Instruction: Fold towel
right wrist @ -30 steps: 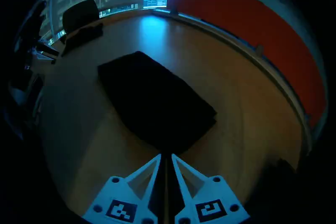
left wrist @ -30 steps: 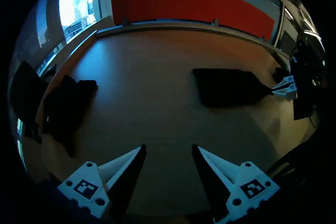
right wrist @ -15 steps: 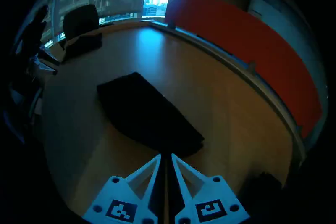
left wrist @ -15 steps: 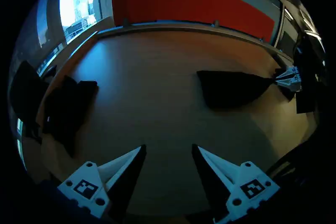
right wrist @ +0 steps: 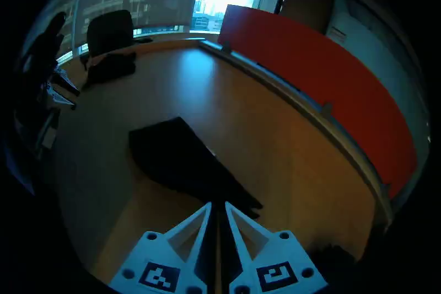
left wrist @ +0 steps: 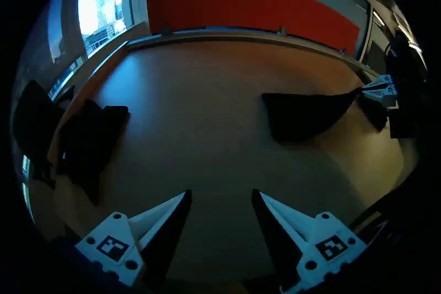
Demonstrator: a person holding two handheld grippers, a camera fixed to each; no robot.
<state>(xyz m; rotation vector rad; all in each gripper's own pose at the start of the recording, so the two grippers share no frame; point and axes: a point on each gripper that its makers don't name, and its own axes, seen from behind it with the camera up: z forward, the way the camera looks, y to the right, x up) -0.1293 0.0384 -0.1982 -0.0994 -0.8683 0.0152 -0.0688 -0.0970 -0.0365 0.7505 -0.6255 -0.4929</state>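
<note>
Lifted higher than a second ago, our towel (left wrist: pixel 306 115) now sags from one raised corner, the rest lying on the table (left wrist: pixel 193 101) right of centre. Our right gripper (right wrist: pixel 218 206), bottom centre, is clenched on that corner; the left gripper view shows the lift side-on. Our left gripper (left wrist: pixel 220 194) hovers low, fingers spread, holding nothing.

Left gripper view | you pass freely over tabletop (left wrist: pixel 187 106) at 12 o'clock | dark bundle (left wrist: pixel 88 139) blocks 9 | towel (left wrist: pixel 306 115) at 2
</note>
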